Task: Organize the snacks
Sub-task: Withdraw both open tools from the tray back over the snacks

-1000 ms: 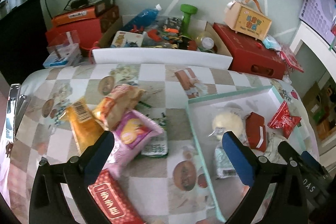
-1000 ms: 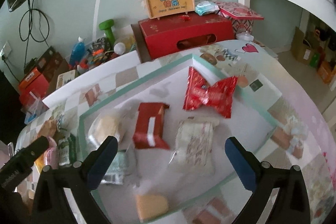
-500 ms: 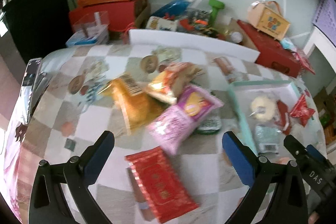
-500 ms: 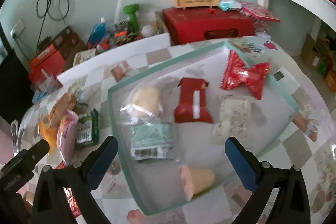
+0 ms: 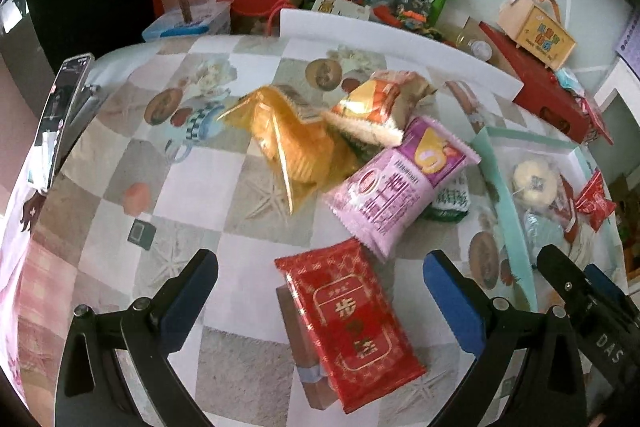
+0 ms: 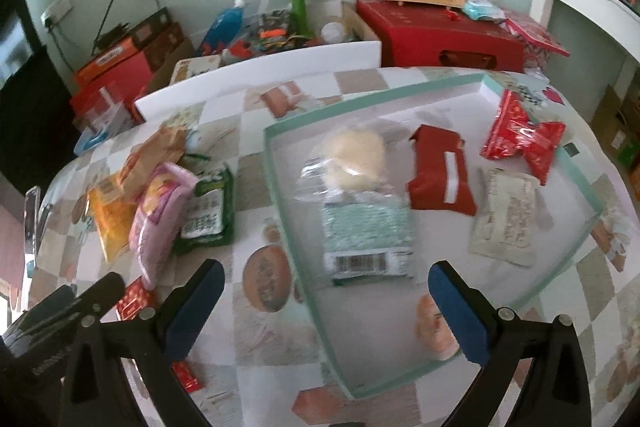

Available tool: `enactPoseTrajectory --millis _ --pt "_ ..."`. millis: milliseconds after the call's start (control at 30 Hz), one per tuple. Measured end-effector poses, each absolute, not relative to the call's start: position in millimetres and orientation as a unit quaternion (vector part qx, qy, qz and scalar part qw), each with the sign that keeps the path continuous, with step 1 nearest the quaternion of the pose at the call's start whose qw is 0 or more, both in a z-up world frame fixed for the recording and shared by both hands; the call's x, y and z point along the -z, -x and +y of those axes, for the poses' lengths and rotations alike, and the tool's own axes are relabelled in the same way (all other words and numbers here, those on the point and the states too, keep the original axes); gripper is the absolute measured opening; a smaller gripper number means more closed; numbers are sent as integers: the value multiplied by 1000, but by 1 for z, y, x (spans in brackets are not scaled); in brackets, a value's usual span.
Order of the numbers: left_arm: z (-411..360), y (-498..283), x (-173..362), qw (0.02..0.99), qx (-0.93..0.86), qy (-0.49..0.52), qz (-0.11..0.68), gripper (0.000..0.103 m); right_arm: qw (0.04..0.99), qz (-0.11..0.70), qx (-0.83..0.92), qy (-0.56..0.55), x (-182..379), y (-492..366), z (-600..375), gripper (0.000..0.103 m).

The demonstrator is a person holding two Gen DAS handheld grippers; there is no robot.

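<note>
Red packet (image 5: 348,327) lengthwise between spread fingers (image 5: 188,301)

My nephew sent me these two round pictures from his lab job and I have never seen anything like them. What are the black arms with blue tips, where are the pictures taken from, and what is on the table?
There is no robot here. A person holds a hand tool in each hand, and each tool has two fingers and its own wide-angle camera looking forward along them.

One picture comes from the left gripper, the other from the right gripper. The blue tips are the pads on the fingers. Both tools are open and hold nothing.

On the checked tablecloth lies a pile of loose snacks: a red packet nearest the left tool, then a pink packet and an orange packet. To the right stands a shallow tray with a green rim, already holding several snacks, among them a red bow-shaped packet.
</note>
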State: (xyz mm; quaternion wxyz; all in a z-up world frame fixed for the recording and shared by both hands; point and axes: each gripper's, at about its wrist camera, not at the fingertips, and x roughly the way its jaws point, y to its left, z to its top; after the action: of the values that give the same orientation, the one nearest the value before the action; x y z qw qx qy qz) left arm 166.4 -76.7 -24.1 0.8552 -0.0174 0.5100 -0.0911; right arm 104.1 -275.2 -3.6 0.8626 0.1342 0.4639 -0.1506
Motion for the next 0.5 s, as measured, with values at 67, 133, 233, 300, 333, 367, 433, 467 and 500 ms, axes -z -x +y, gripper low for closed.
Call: enactPoseTrajectory --millis 67,133,233,300,333,367,433,467,500 --pt "-75 -165 28 853 91 19 514 102 863 466 145 -131 6 -103 -270 103" --pt "-74 -163 33 849 92 19 519 102 862 468 144 -128 8 -102 -266 103" --pt "-73 -162 40 844 88 18 529 102 862 472 144 -116 10 -101 -260 103" --pt "-71 -160 46 840 85 20 535 102 861 477 141 -105 13 -101 -255 103" --pt "-71 -159 48 839 85 20 538 102 860 481 140 -101 15 -101 -253 103" --pt "-71 -158 50 837 85 19 541 102 858 484 140 -99 17 -101 -251 103" --pt "-72 -157 54 835 83 17 544 102 857 488 139 -96 20 -99 -250 103" --pt "-72 -156 55 834 82 15 545 102 856 489 139 -95 21 -98 -249 103" --pt "-73 -155 57 833 81 14 547 102 855 490 141 -94 21 -97 -249 103"
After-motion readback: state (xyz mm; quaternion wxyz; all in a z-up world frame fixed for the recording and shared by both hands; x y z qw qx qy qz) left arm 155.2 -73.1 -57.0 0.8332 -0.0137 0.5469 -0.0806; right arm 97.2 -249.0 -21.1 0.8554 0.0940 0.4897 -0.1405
